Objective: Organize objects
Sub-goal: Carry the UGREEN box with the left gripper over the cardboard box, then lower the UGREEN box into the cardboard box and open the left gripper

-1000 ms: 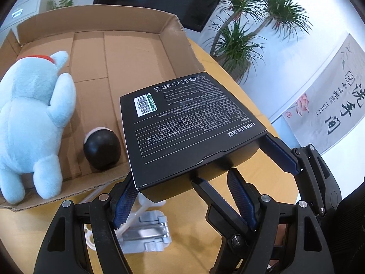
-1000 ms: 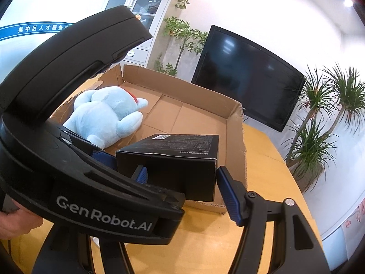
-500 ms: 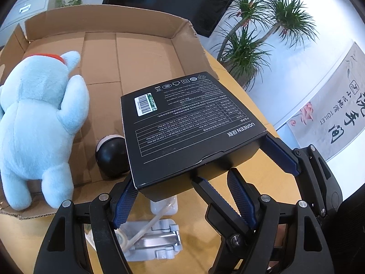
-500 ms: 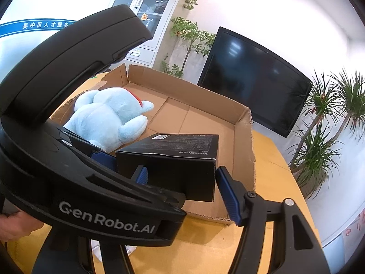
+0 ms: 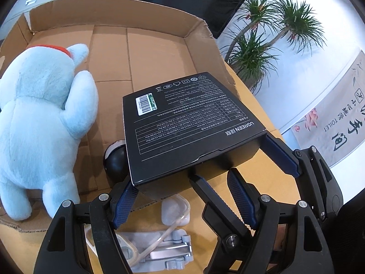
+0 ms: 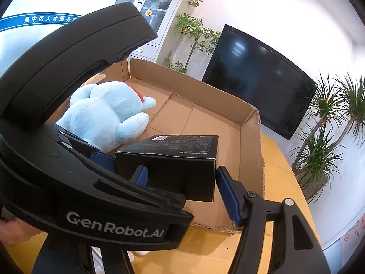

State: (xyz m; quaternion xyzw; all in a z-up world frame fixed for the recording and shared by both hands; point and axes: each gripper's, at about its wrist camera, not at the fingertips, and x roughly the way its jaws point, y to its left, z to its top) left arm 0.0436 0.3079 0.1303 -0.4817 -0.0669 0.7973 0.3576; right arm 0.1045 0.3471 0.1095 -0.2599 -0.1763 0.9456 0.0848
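Observation:
My left gripper (image 5: 203, 173) is shut on a black UGREEN box (image 5: 187, 123) and holds it above the near right corner of a shallow cardboard tray (image 5: 146, 52). The box also shows in the right wrist view (image 6: 173, 164). My right gripper (image 6: 180, 182) is just under and behind the box, its blue fingers (image 6: 228, 196) spread on either side of it, open. A light blue plush toy (image 5: 38, 123) lies in the tray's left half. A black ball (image 5: 116, 159) lies in the tray, partly hidden under the box.
On the wooden table (image 5: 269, 205) before the tray lie a grey metal stand (image 5: 164, 251) and a small clear plastic case (image 5: 175, 212). A dark screen (image 6: 257, 77) and potted plants (image 6: 324, 146) stand behind. The tray's right half is bare cardboard.
Both grippers moved forward with the box, which now hangs further over the tray. The ball has slipped partly under the box's outline.

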